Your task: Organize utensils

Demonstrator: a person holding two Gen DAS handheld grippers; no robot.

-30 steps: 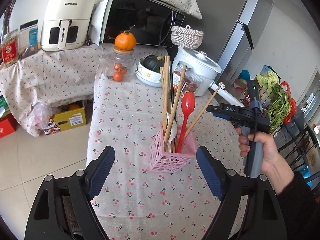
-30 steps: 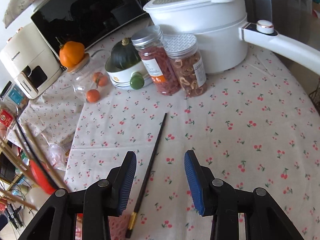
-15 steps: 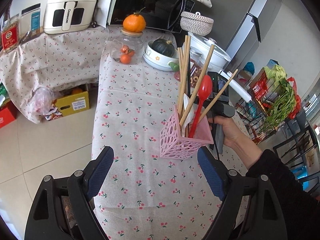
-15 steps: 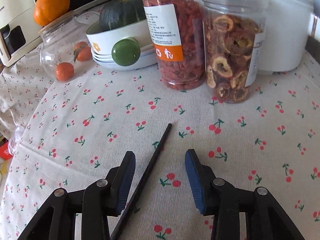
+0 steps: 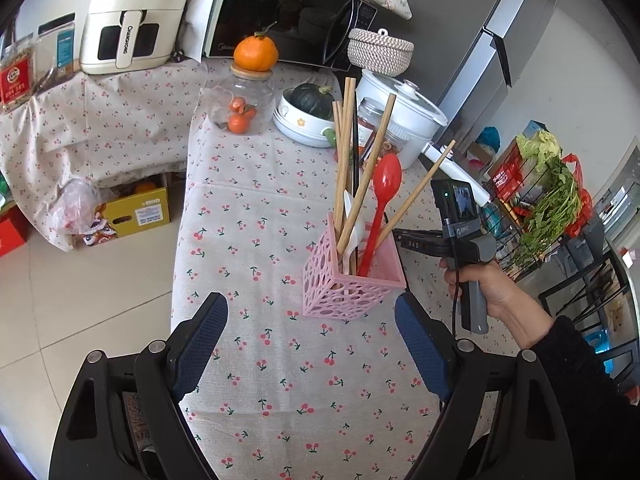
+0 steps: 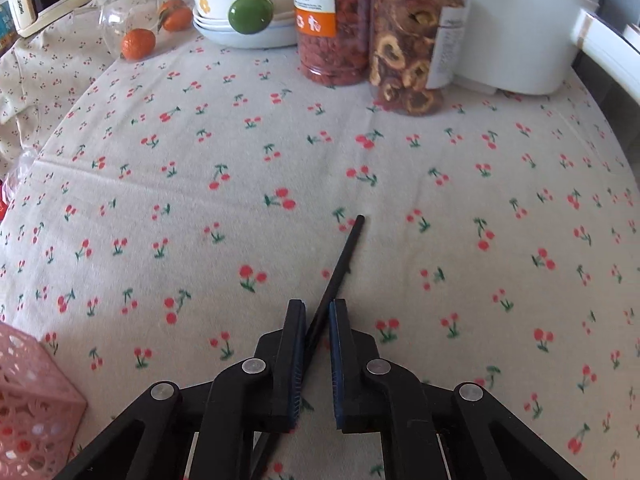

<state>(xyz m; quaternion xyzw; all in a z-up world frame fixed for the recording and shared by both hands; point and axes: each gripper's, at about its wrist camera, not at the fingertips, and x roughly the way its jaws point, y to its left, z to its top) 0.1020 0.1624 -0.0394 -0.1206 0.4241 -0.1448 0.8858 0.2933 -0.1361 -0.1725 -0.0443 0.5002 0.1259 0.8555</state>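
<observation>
Over the last 1.0 s the right tool (image 6: 317, 316) has dropped low over the cherry-print worktop (image 6: 224, 152) and narrowed from wide open until its fingers (image 6: 294, 332) flank the black chopstick (image 6: 340, 258), which now passes between them. The jars and pot behind loom larger. In the left wrist view, the pink holder (image 5: 352, 280) has shifted right and nearer, and the person's hand (image 5: 486, 284) has sunk lower beside it.
</observation>
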